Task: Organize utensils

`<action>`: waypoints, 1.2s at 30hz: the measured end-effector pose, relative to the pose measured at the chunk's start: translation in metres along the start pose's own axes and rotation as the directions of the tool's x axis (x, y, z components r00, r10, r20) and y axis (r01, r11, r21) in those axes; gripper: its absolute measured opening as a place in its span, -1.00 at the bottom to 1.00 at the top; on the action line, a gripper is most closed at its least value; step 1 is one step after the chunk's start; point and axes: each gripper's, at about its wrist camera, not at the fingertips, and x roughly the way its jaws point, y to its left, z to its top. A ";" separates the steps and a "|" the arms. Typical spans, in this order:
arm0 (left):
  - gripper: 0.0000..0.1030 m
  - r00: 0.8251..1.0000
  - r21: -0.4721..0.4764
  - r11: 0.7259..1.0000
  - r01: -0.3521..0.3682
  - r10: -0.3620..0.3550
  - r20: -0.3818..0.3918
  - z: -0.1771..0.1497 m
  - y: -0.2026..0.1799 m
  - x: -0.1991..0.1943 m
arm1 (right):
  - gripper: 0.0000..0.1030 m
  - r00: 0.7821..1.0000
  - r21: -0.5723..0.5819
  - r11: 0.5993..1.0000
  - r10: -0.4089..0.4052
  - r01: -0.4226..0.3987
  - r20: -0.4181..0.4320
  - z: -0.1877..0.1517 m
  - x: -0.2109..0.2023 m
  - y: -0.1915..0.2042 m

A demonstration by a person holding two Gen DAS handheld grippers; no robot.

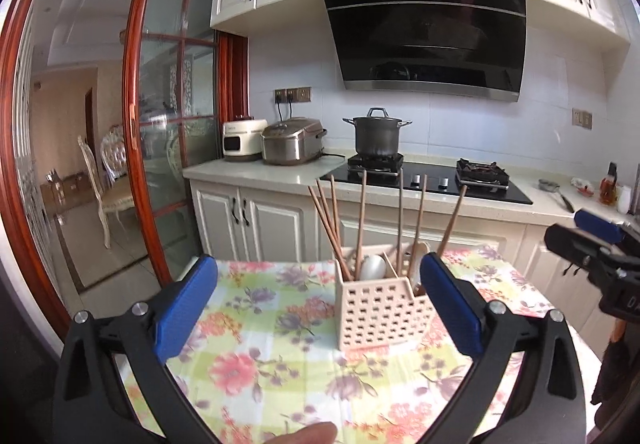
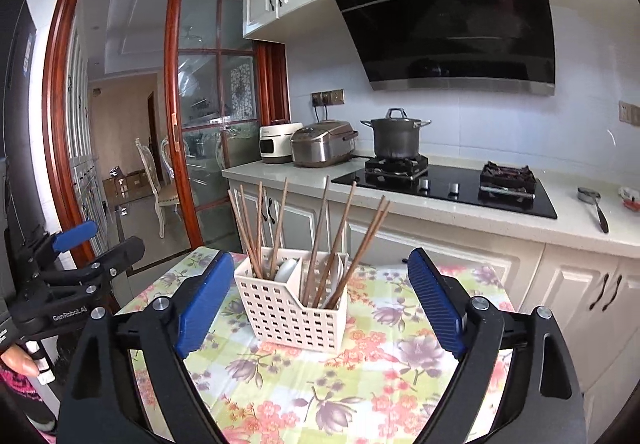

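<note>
In the left wrist view, the left gripper [image 1: 320, 284] is being held above the near part of the floral tablecloth [image 1: 248, 356] with its blue pads [image 1: 185, 308] spread wide and nothing between them that is being gripped. The perforated utensil caddy [image 1: 384, 318] is being seen just beyond the right pad, standing upright on the cloth, with the wooden chopsticks [image 1: 362, 211] leaning out of its compartments and a white spoon [image 1: 374, 264] resting among them. The right gripper [image 1: 600, 244] is being seen at the far right edge, apart from the caddy. In the right wrist view, the right gripper [image 2: 320, 284] is likewise being held with its fingers wide and empty, and the caddy is being framed between the two pads but is not being touched by either. The left gripper is being seen at the left edge, well apart from the caddy. The cloth around the caddy is being shown bare of loose utensils, so the sorting step is being judged as complete or nearly so. Should any further move be required, only a clear withdrawal of both grippers is being called for, without the chopsticks being knocked.
</note>
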 end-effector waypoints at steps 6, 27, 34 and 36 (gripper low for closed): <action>0.91 0.999 -0.001 1.000 0.000 0.000 -0.036 -0.016 -0.002 0.003 | 0.64 0.998 -0.034 0.999 -0.031 0.029 -0.058 -0.018 0.012 0.000; 0.91 0.999 0.031 0.999 0.027 -0.026 -0.041 -0.028 -0.017 0.005 | 0.64 0.998 -0.065 0.997 -0.042 0.039 -0.040 -0.023 0.011 0.004; 0.91 0.998 0.029 0.999 0.034 -0.032 -0.046 -0.029 -0.015 0.005 | 0.64 0.998 -0.069 0.997 -0.039 0.036 -0.042 -0.025 0.012 0.005; 0.91 0.999 0.028 0.999 0.034 -0.033 -0.043 -0.028 -0.015 0.004 | 0.64 0.998 -0.067 0.997 -0.038 0.035 -0.042 -0.025 0.012 0.005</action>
